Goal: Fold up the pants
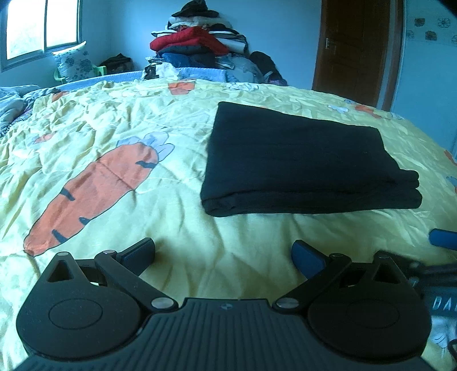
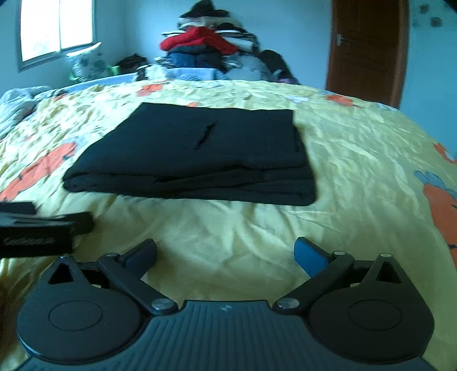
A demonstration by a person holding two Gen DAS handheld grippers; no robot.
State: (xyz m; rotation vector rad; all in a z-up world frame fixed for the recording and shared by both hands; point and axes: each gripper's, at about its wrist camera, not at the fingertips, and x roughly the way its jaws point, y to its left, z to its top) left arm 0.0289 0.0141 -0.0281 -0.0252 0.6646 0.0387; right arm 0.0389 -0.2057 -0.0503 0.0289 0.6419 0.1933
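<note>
Two claws are in my hands, both held low over the near part of the bed [image 1: 120,120] and aimed level across it toward its far edge. My left claw [image 1: 224,255] has its fingers spread wide, with nothing between them. My right claw [image 2: 225,254] is likewise spread wide and empty. Neither touches the fabric ahead.

The pants [image 1: 302,162] lie folded into a flat, dark, layered rectangle on the yellow carrot-print cover, well apart from both claws. In the left wrist view the stack sits ahead and to the right; in the right wrist view the pants [image 2: 194,154] sit ahead and slightly to the left, so the stack lies between my two lines of aim. The stacked layers show along its near edge.

Part of my right claw shows at the right edge of the left wrist view, and part of my left claw at the left edge of the right wrist view; the two are side by side.

Beyond the far edge of the bed stands a pile of clothes [image 1: 200,42], with a window [image 1: 42,25] to its left and a wooden door [image 1: 354,48] to its right.
</note>
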